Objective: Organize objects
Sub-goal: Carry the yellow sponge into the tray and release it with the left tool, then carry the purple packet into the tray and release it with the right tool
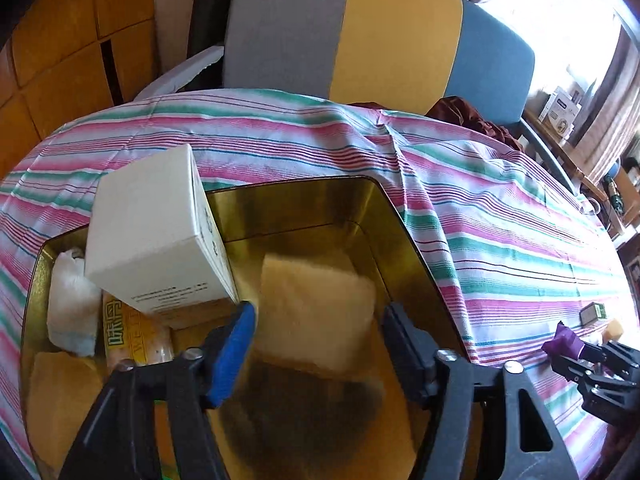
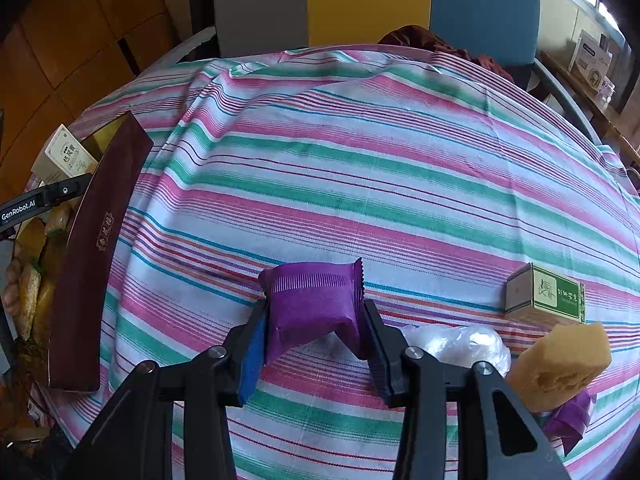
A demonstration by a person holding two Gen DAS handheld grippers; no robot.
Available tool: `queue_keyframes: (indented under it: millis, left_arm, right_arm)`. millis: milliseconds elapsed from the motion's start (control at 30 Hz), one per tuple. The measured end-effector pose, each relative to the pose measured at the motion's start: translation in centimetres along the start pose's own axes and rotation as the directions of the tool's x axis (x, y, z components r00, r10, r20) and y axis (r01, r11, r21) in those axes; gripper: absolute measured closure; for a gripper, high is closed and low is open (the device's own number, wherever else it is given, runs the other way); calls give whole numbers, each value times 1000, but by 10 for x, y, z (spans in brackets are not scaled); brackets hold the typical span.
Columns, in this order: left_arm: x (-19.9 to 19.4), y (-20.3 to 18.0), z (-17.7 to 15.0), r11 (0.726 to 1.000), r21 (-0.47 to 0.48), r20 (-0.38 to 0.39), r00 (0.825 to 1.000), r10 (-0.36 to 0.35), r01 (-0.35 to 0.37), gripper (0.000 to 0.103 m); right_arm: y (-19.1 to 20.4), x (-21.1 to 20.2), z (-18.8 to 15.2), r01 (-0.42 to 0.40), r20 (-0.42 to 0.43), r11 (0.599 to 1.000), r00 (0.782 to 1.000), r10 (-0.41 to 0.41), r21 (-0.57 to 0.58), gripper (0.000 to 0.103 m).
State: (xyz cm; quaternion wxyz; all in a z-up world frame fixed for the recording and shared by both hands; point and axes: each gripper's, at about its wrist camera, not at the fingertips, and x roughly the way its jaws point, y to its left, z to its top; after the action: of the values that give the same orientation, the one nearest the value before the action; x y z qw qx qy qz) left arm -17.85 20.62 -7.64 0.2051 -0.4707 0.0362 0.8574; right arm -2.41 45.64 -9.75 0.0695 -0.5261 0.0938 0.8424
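Left gripper [image 1: 316, 320]: positioned above the open gold tin [image 1: 372, 188], jaws spread wide, nothing pressed between the pads. Blue-padded finger [image 1: 234, 356] just beside the lower corner of the white carton [image 1: 156, 232]; contact cannot be confirmed.

White carton: tilted, resting inside the tin at its left half, leaning over a yellow printed packet [image 1: 136, 340]. White crumpled wrapper [image 1: 70, 300] at the tin's far-left wall. Pale yellow sponge-like block [image 1: 316, 312] lying on the tin floor, directly between the 2 spread fingers and below them. Another yellow piece [image 1: 60, 392] at the near-left corner of the tin.

Right gripper [image 2: 314, 320]: clamped narrow on the purple sachet [image 2: 316, 304], 1 pad on each side, sachet raised off the striped tablecloth [image 2: 360, 160].

Tin as seen from the right wrist view: dark maroon outer wall [image 2: 96, 264] at the left edge of the cloth, well apart from the right gripper.

Loose items on the cloth, near right: small green-and-white box [image 2: 546, 296], clear crumpled plastic [image 2: 460, 344], tan sponge chunk [image 2: 560, 364], 1 more purple sachet [image 2: 572, 416] partly hidden beneath the chunk.

Beyond the table's far edge: chair backs in grey, yellow and blue [image 1: 396, 28].
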Motion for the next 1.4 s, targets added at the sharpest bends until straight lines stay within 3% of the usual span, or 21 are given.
queue_keyframes:
  millis: [200,367,500,600,733,900,1067,1400]
  left_arm:
    - [-24,5,-7,1000,14,53,998,19,-19,27]
    - [-69,16,-39,995,59,131,989,75,-83,27]
    - [-101,40,-64,995,30,157,983,93,-99,27]
    - [-120,61,-79,992,-9,173,977,124,-124,25]
    - [-136,86,-93,987,-41,181,970,161,-156,25]
    - [-145,104,-104,986,-89,185,970,158,-144,25]
    - [-149,115,-109,985,-116,193,970,148,-127,25]
    - [-143,137,-118,978,-176,168,976,138,-108,22]
  right_arm:
    - [0,0,-1,10,4,1000,1000,-10,-3,58]
    - [0,-6,0,19,29,1000,999,-19,-9,59]
    - [10,-25,6,15,87,1000,996,-13,-20,59]
    - [34,-43,14,-22,128,999,991,28,-46,59]
    - [94,-59,27,-115,157,983,978,138,-144,59]
    - [183,-49,42,-211,93,940,965,244,-269,59]
    - [252,-10,49,-258,-31,911,965,262,-322,59]
    - [300,51,65,-228,-108,929,973,205,-290,57]
